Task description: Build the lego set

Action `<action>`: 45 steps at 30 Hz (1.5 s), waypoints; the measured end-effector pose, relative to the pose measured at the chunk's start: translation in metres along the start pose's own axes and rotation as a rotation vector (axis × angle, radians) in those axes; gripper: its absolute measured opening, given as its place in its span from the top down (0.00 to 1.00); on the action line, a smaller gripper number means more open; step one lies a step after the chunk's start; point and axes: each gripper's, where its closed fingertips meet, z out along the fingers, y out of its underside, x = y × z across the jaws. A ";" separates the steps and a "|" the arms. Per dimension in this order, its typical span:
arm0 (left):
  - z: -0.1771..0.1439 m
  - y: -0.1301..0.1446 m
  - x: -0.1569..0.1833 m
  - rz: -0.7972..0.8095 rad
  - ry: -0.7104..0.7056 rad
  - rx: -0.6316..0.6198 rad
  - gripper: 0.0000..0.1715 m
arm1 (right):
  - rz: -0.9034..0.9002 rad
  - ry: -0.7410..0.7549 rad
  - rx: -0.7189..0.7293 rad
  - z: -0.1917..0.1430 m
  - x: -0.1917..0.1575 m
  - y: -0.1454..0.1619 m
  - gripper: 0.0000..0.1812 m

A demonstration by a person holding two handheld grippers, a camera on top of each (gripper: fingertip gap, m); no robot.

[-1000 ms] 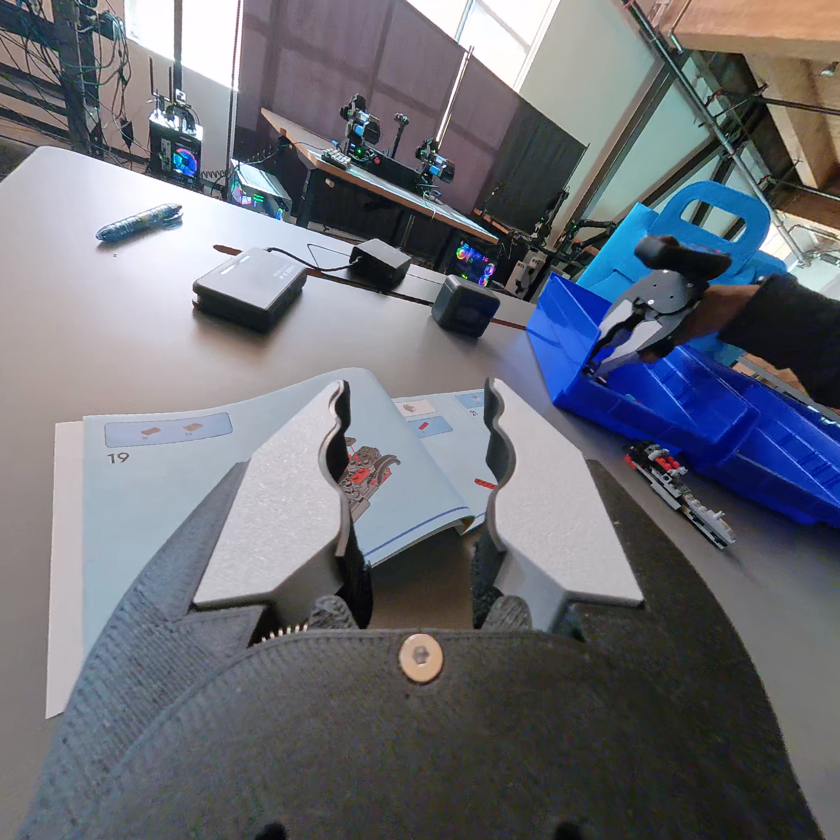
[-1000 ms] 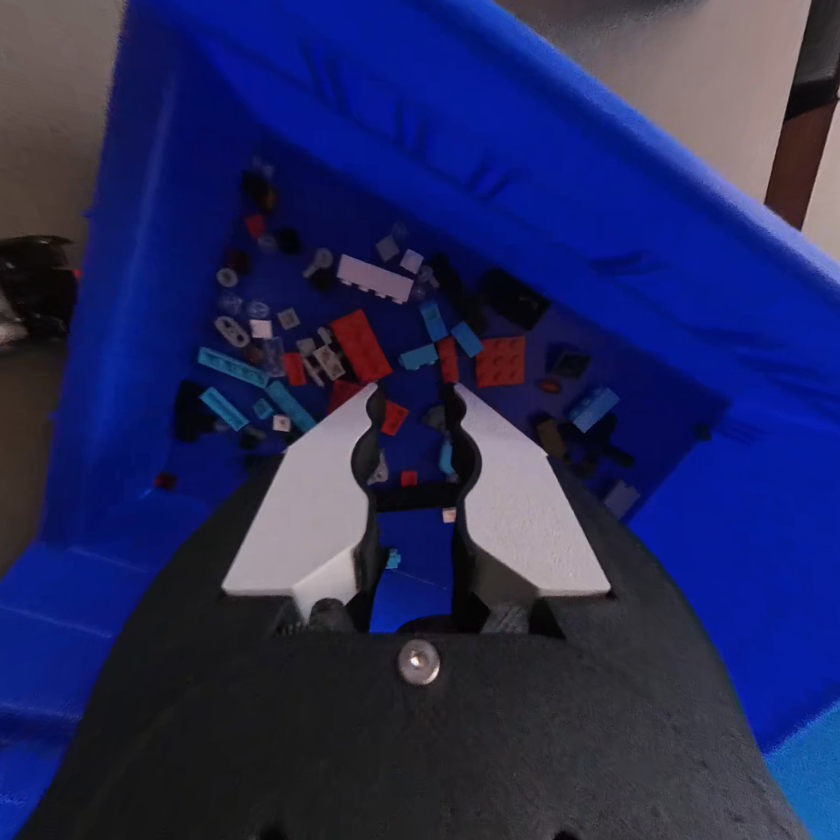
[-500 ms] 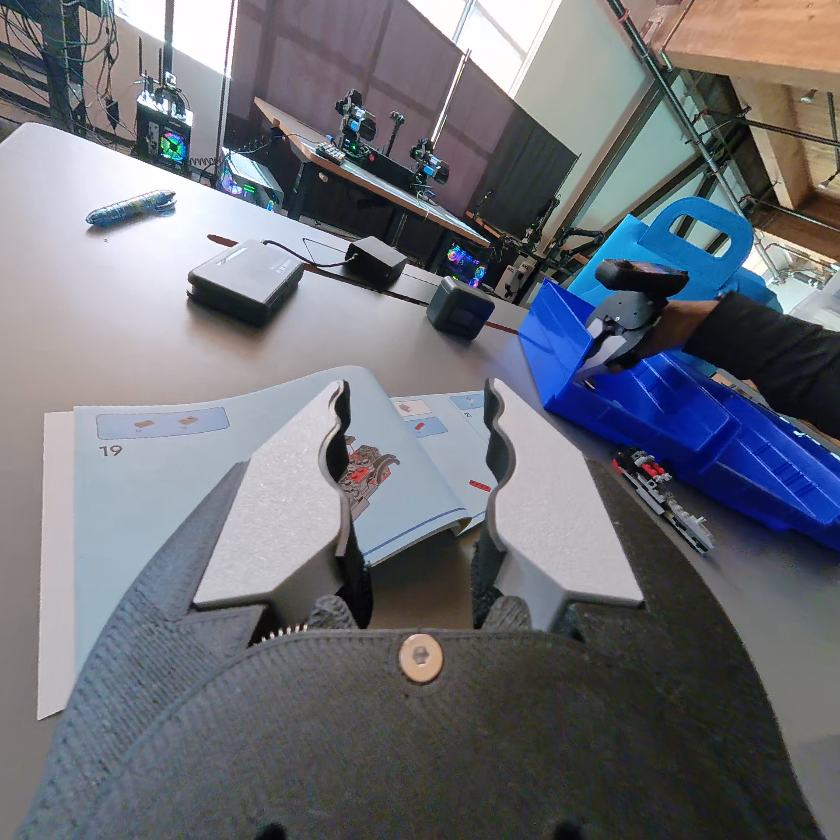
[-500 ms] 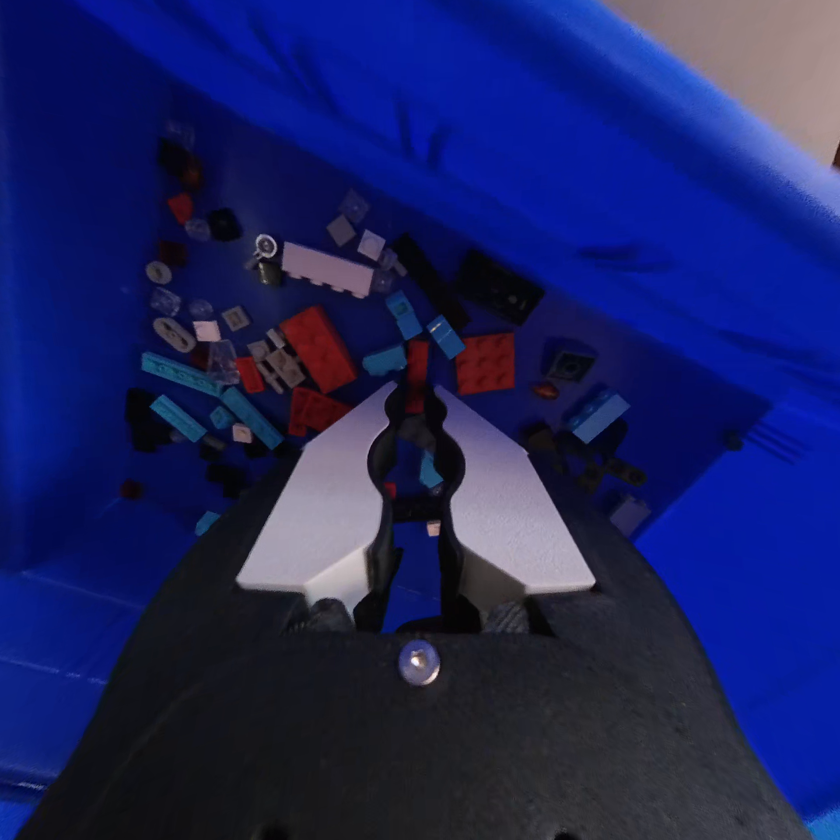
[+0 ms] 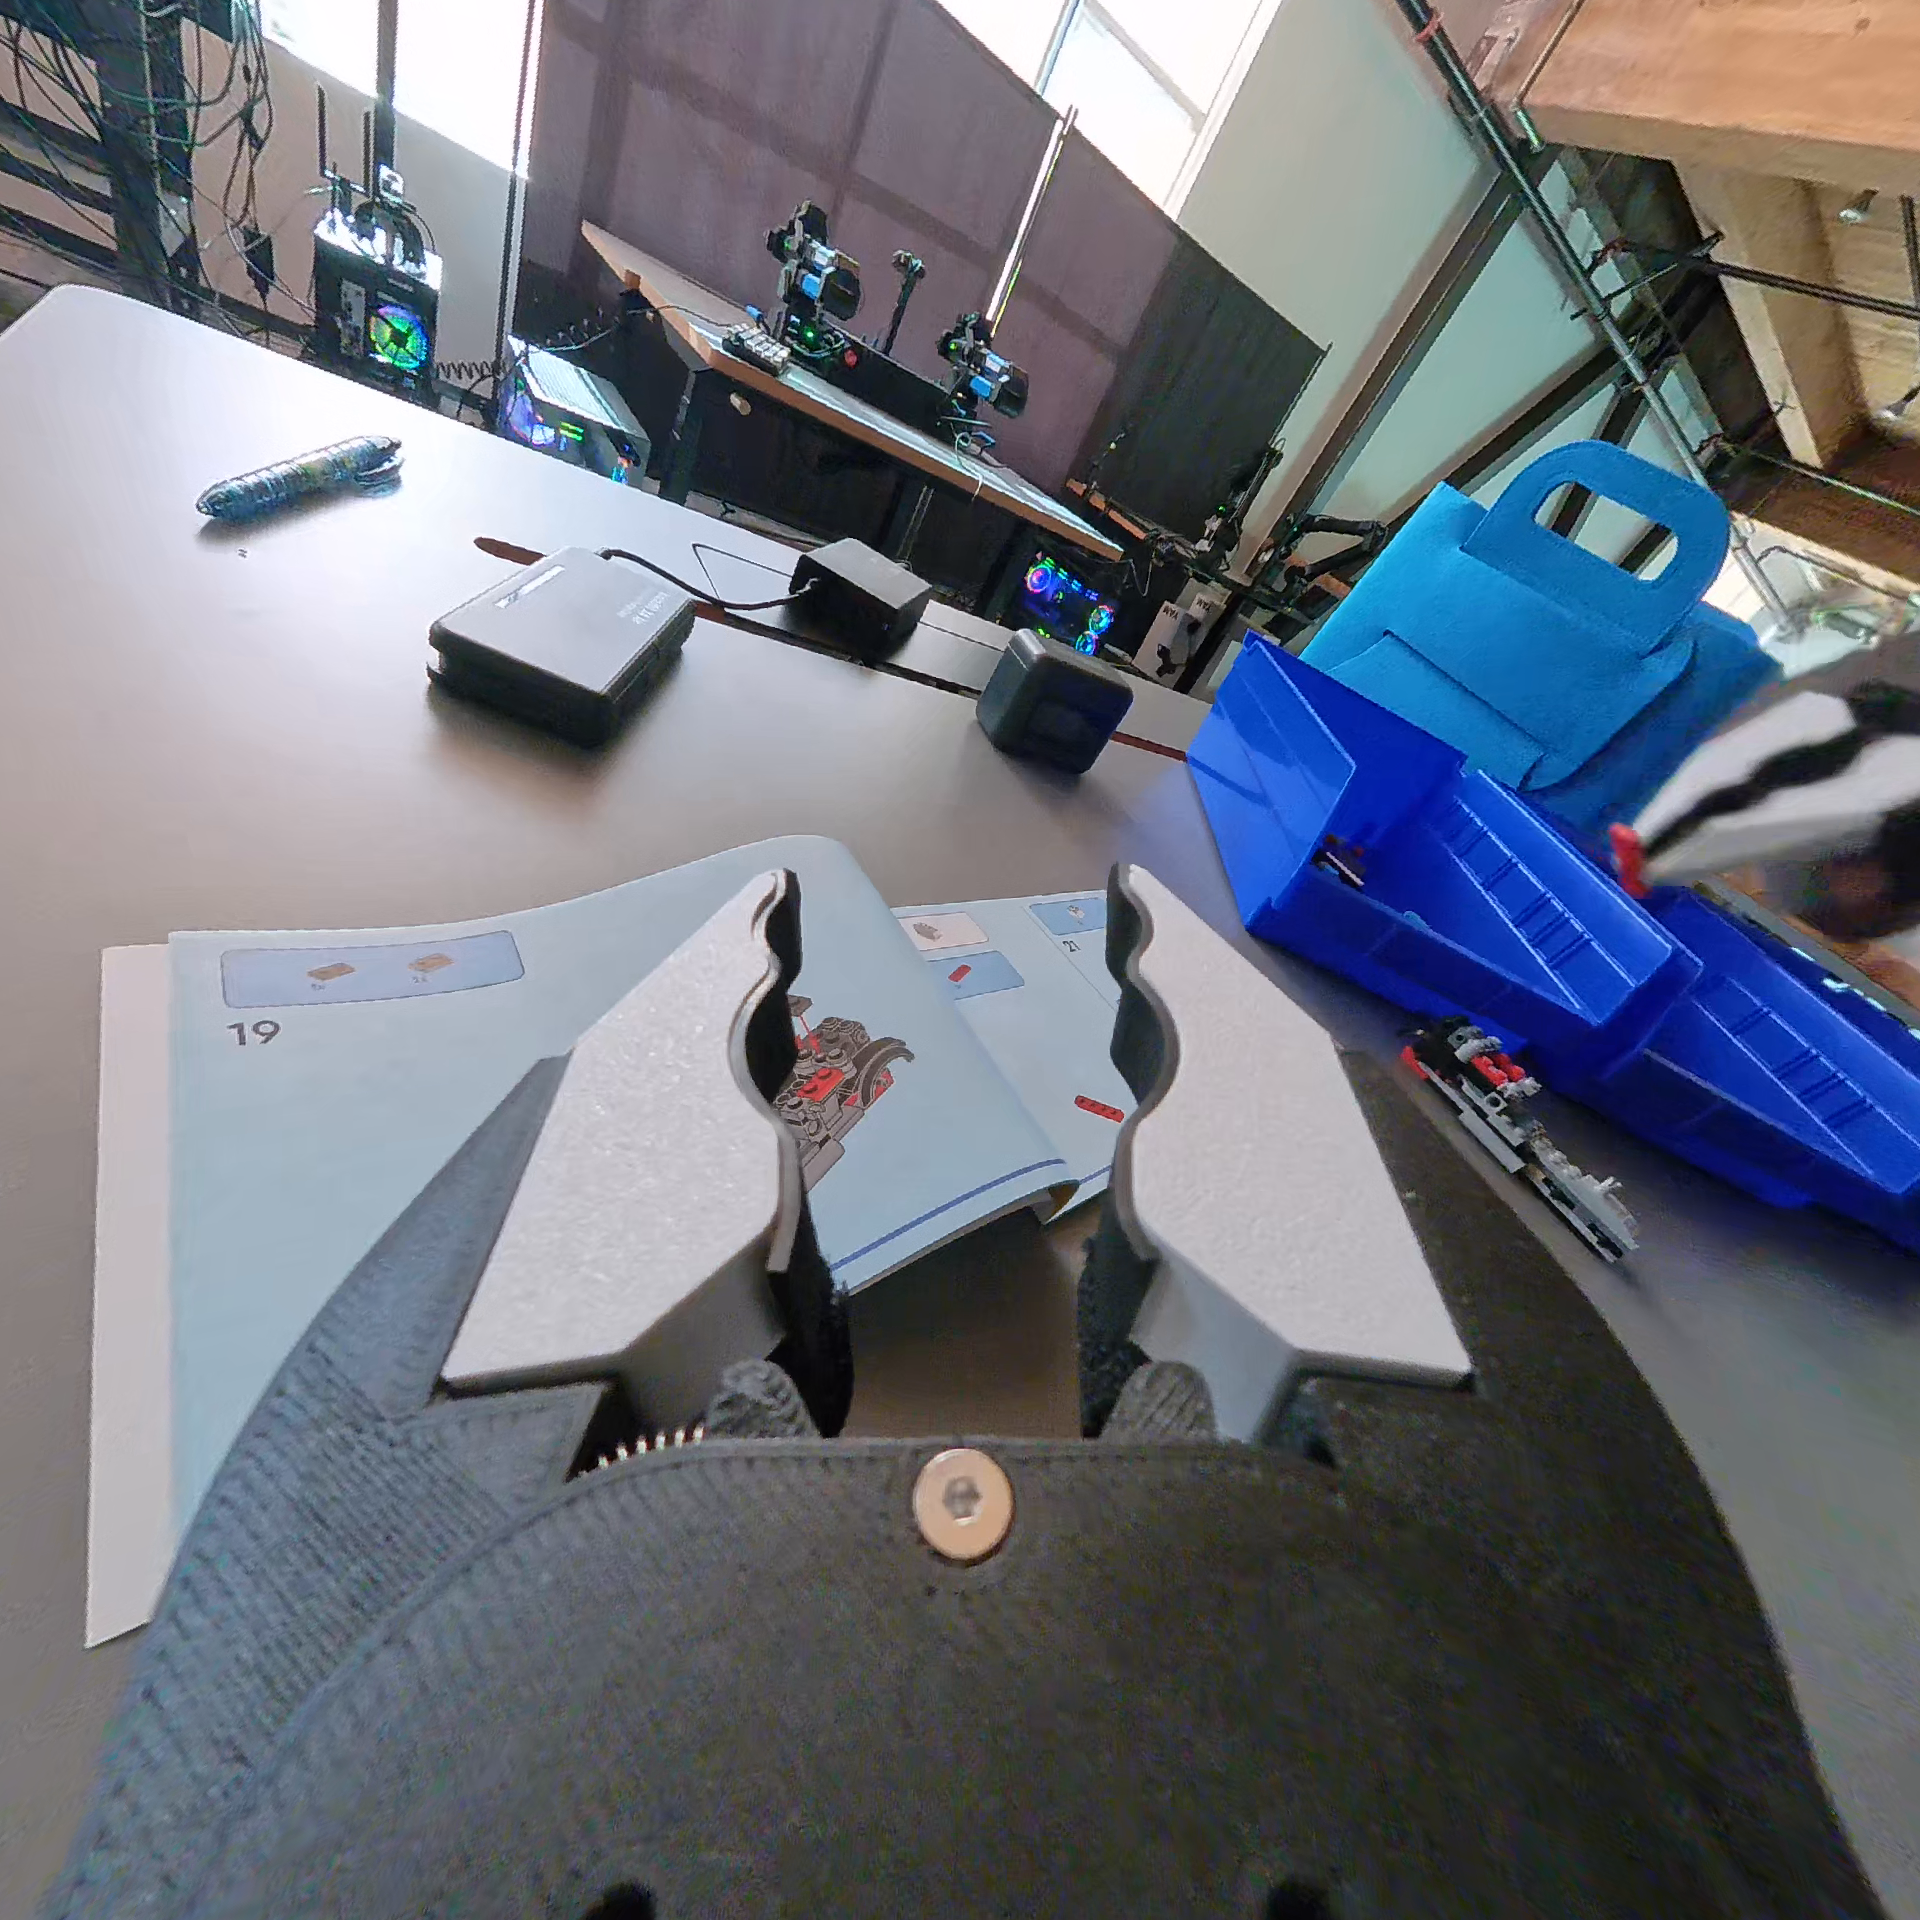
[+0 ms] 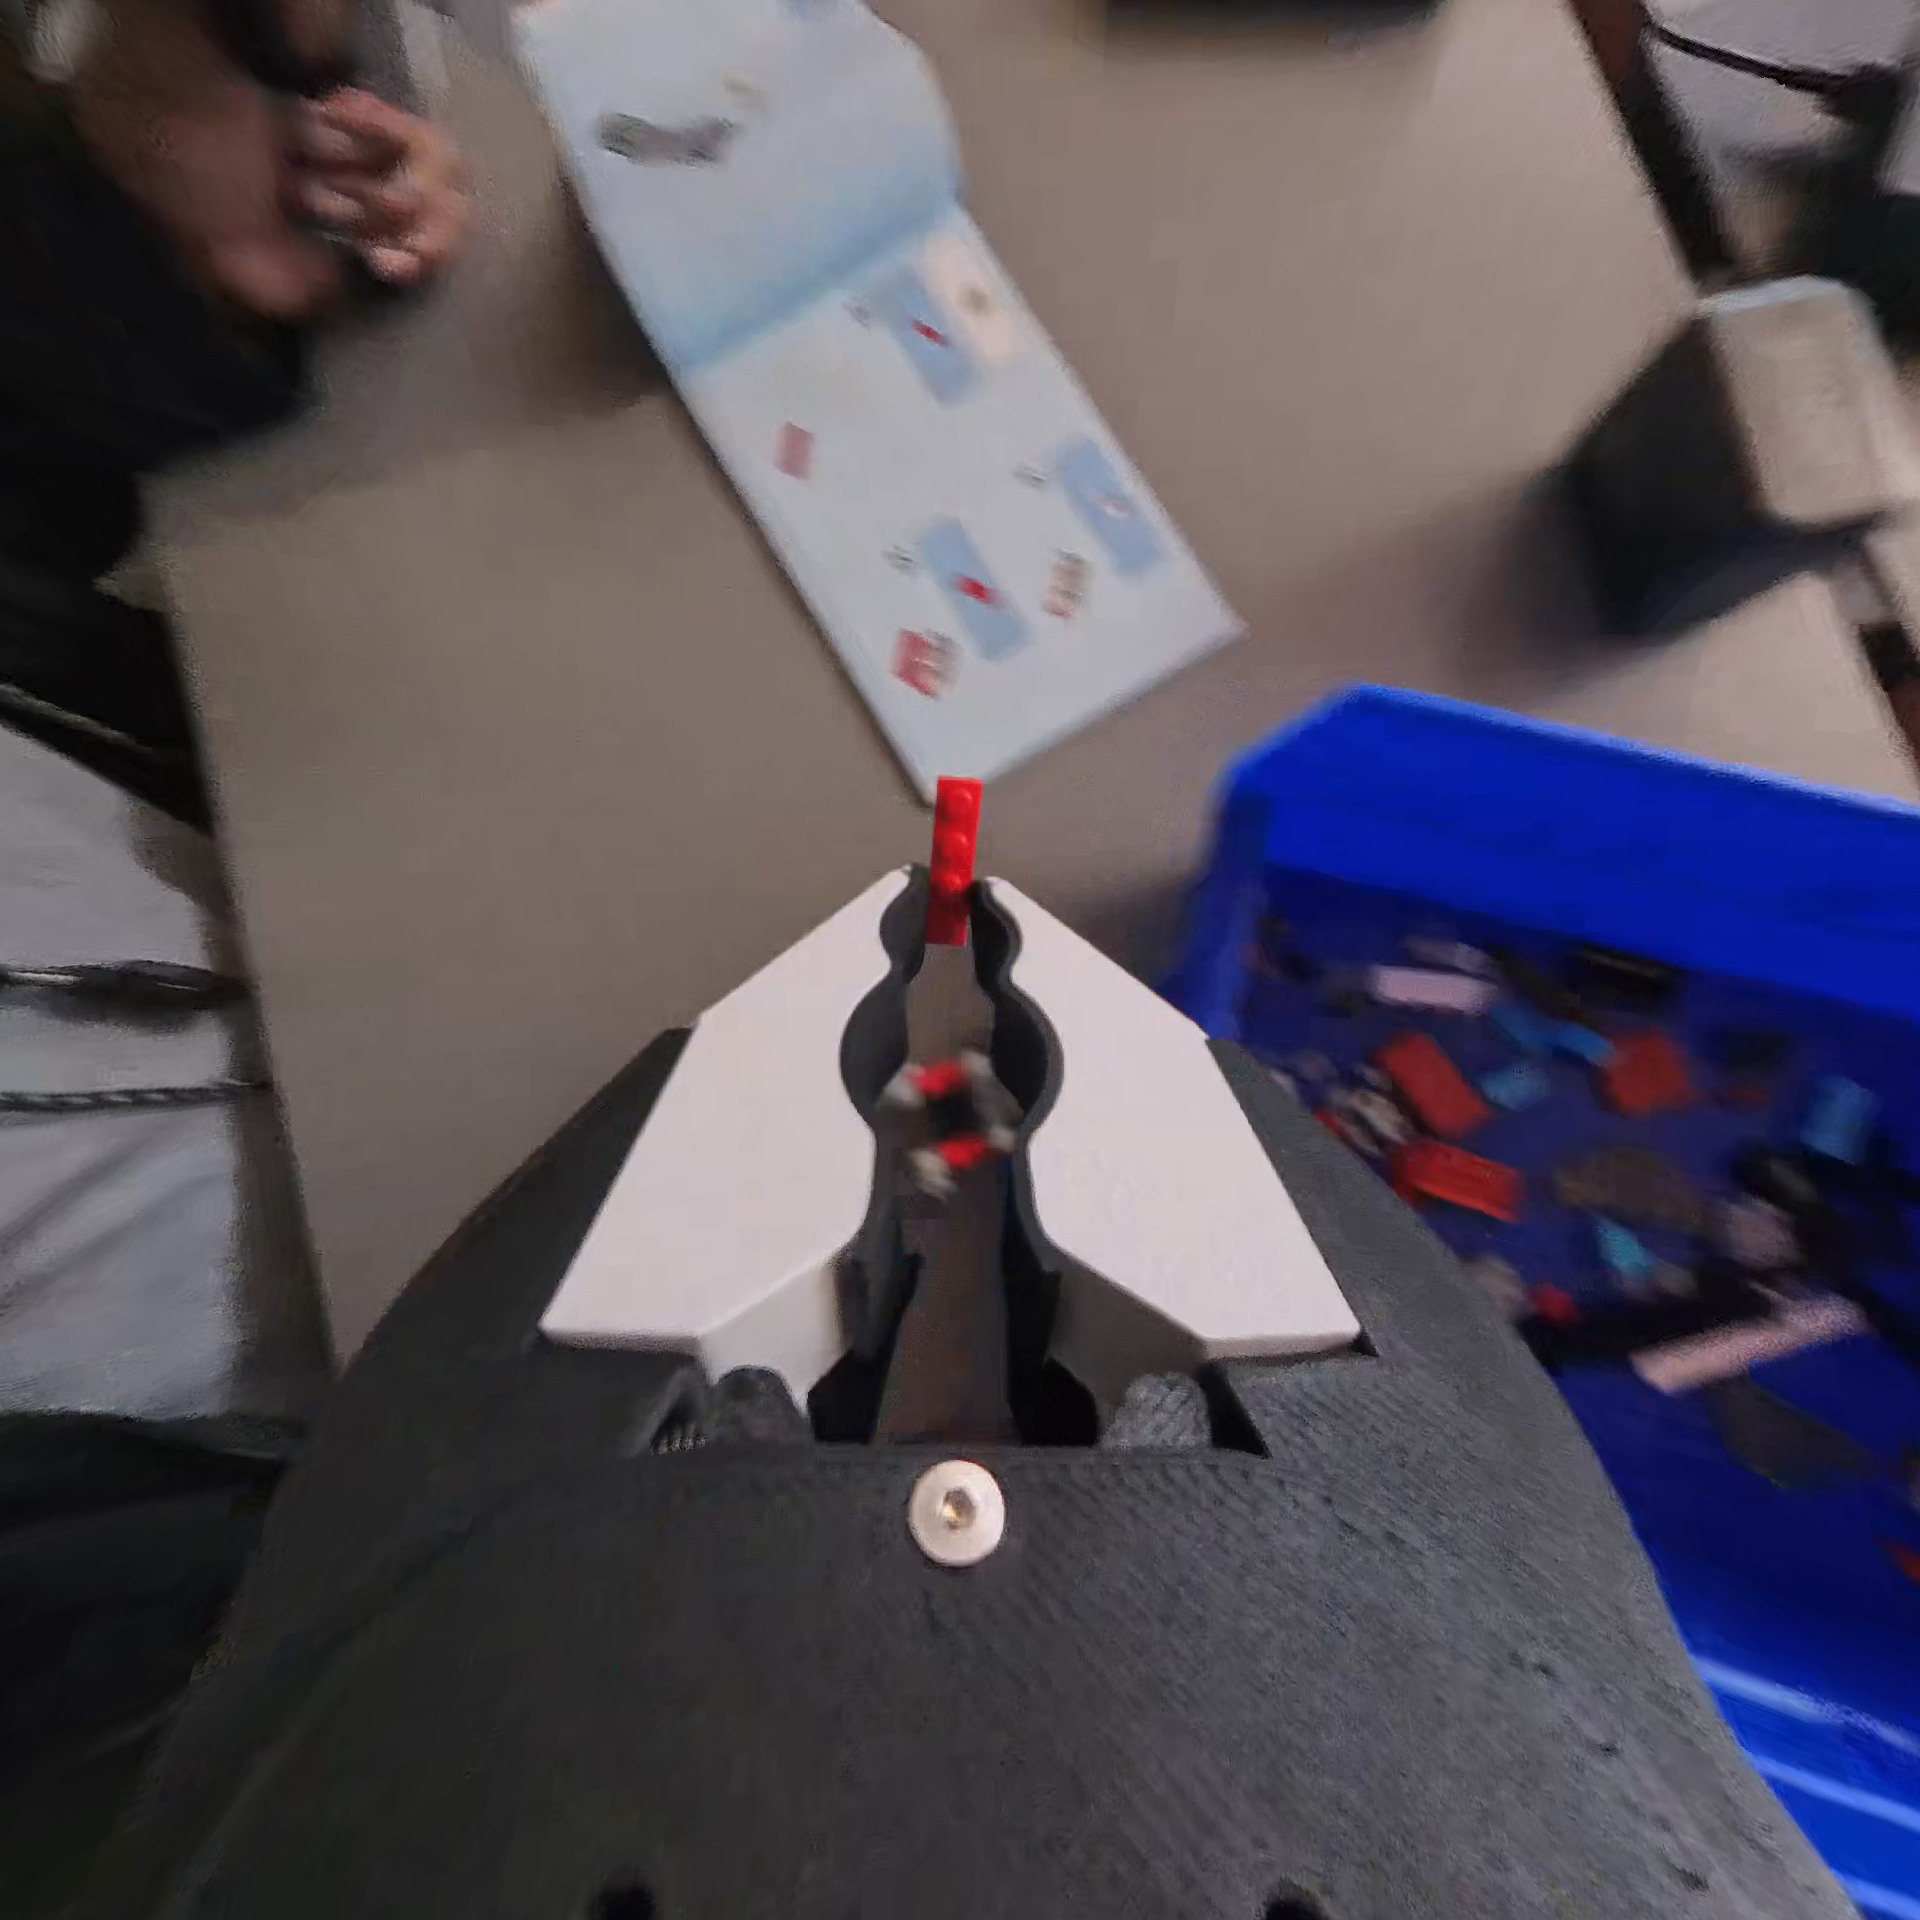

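Note:
My right gripper (image 6: 948, 883) is shut on a thin red lego plate (image 6: 956, 857) that sticks out past its tips, held above the table left of the blue bin (image 6: 1558, 790). It shows blurred at the right edge of the left wrist view (image 5: 1652, 847), red plate (image 5: 1626, 852) at its tip. The partly built lego model (image 5: 1507, 1127), black, grey and red, lies on the table beside the bin (image 5: 1455, 935); it shows blurred between my right fingers (image 6: 951, 1117). My left gripper (image 5: 951, 914) is open and empty over the open instruction booklet (image 5: 416, 1049).
Loose lego pieces (image 6: 1507, 1101) fill the blue bin. The booklet (image 6: 914, 436) lies beyond the red plate. A person's hand (image 6: 353, 197) is at the upper left. Black boxes (image 5: 566, 644) and a small black cube (image 5: 1055, 701) sit farther back, a blue bag (image 5: 1558, 634) behind the bin. Left tips to right tips: about 30 centimetres.
My right gripper closed on the red plate in the bin, lifted out and swung left over the table. My left gripper stayed open over the booklet.

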 end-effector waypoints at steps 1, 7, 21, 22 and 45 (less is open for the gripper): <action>0.000 0.000 0.000 0.000 0.001 0.002 0.65 | -0.008 -0.018 0.013 0.010 -0.023 -0.001 0.95; -0.001 0.000 0.002 0.000 0.009 0.004 0.65 | -0.006 -0.059 -0.016 0.090 -0.103 0.023 0.95; -0.002 -0.001 0.002 -0.009 0.016 0.008 0.65 | 0.146 -0.043 0.049 0.103 -0.102 0.041 0.89; -0.002 -0.001 0.002 -0.011 0.017 0.008 0.65 | 0.162 -0.032 0.083 0.091 -0.095 0.037 0.88; 0.000 0.002 0.001 -0.006 0.004 -0.011 0.65 | 0.387 0.444 0.375 -0.088 0.018 0.072 0.86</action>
